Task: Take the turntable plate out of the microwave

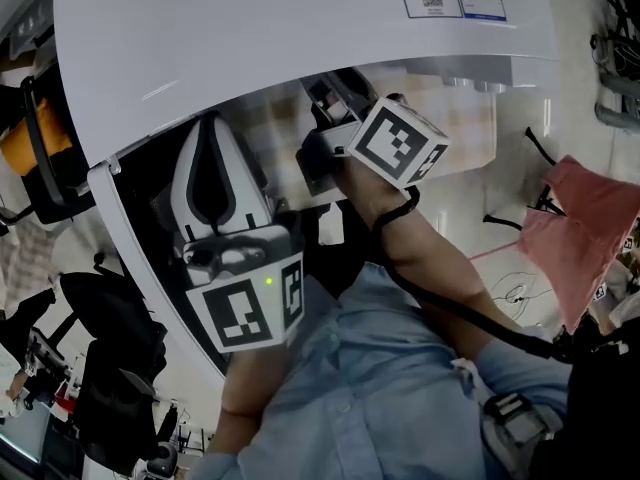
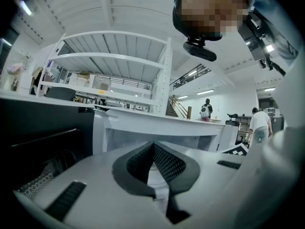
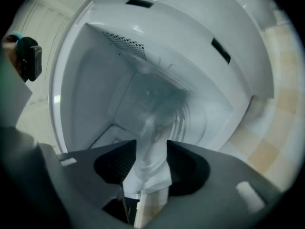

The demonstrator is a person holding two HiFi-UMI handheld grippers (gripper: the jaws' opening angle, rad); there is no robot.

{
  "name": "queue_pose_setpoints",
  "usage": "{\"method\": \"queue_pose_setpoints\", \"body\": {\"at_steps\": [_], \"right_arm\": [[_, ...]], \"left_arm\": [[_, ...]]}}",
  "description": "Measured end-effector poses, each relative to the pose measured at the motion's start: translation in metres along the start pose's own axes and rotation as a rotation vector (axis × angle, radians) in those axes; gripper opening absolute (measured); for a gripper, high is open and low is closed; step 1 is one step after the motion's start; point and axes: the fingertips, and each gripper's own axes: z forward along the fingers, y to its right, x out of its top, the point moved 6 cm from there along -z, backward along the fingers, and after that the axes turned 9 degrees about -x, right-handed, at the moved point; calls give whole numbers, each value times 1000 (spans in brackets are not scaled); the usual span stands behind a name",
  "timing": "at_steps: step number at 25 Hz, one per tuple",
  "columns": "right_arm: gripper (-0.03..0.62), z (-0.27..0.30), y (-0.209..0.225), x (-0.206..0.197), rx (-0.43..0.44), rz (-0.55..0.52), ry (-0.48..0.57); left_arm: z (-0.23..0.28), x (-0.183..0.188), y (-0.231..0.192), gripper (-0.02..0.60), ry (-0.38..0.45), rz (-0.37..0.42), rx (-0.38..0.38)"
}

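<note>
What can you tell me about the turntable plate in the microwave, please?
The turntable plate is a round disc of clear glass with raised concentric rings, blurred here. It lies inside the white microwave cavity. The right gripper holds open jaws at its near edge; the edge shows between them, but whether either pad touches it cannot be told.

Your white box-shaped microwave (image 1: 300,38) has a smooth, glossy shell that looks like painted metal. Its cavity walls (image 3: 90,94) are the same slick white, with one strip of fine perforations. The round clear glass turntable plate (image 3: 167,113) inside shows moulded rings, though it is blurred. The black pads (image 3: 118,162) of your right gripper (image 3: 145,149) carry a fine matt grid texture, and its grey body looks like matt plastic. Your light blue shirt (image 1: 400,398) is soft woven cloth.
</note>
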Motion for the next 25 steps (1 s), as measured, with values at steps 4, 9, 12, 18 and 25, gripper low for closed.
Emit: {"method": "queue_pose_setpoints", "body": {"at_steps": [4,9,12,18,25], "right_arm": [[220,-5,4,1,-40,-14,7],[233,-5,7,4,-88,-3,-26],[233,3,5,6,-128,-38,-49],[233,9,6,15,-124,-1,-16],[232,6,12,26,41,187,71]], "left_arm": [[0,-2,2,8,-6,2,-17],[-3,-2,11,8,-14,4,-20],[-3,2,9,8,-5,5,-11],[-1,4,7,8,-1,-14,8],[-3,0,6,8,-4,-28,27]]}}
